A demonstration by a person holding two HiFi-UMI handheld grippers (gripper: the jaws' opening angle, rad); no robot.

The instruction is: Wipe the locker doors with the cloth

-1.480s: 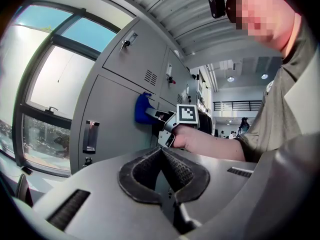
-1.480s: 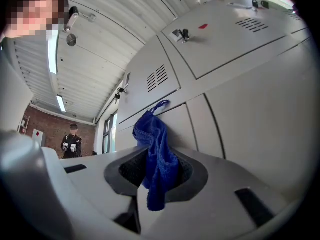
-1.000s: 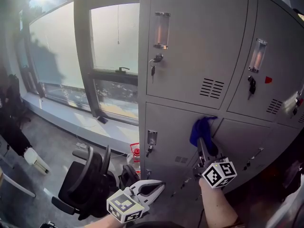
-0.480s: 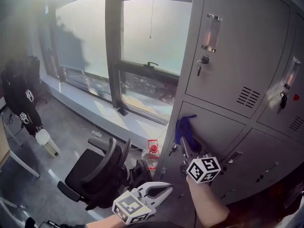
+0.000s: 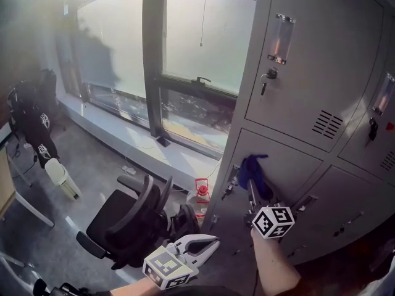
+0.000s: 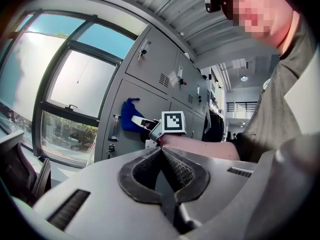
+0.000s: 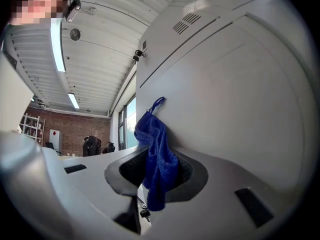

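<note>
Head view looks down — all three views share the lockers (image 5: 308,60).

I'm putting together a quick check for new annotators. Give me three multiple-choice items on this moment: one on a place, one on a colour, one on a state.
1. Where is the cloth?
A. on a table
B. against a lower door
C. in a bucket

2. What colour is the cloth?
A. blue
B. white
C. red

3. How does the left gripper stand?
A. shut on the cloth
B. wide open
C. shut and empty

Answers:
1 B: the right gripper holds the cloth against that door.
2 A: it shows blue in every view.
3 C: in the left gripper view its jaws meet with nothing between them.
</note>
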